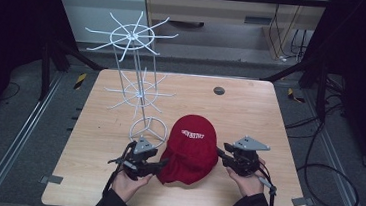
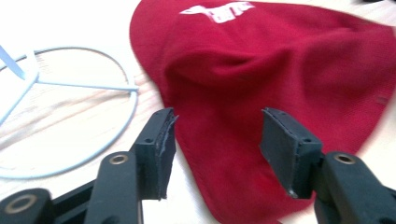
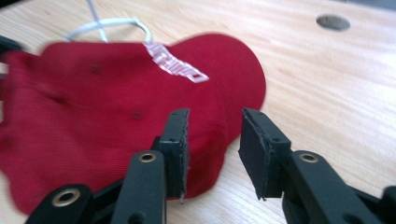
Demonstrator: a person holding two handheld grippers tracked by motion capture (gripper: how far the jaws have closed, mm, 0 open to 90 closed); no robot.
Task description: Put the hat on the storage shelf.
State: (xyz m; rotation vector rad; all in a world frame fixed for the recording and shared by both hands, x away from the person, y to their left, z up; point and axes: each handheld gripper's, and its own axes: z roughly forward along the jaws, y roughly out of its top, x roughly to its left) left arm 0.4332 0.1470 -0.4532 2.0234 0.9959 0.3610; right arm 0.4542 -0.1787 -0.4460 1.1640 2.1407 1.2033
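High view puts the red cap point(image 1: 190, 149) flat on the table point(image 1: 250, 119) beside the wire rack point(image 1: 137, 89), with your left gripper point(image 1: 161, 165) and right gripper point(image 1: 223, 153) at its two sides. Both stand open, holding nothing. Slide one pad under each edge before you pinch the fabric.

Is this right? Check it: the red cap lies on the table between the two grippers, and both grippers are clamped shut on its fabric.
Not quite. The red cap does lie on the table between the left gripper and right gripper, but neither is clamped on it: both gripper views show the jaws standing apart, with no pad pressing the fabric.
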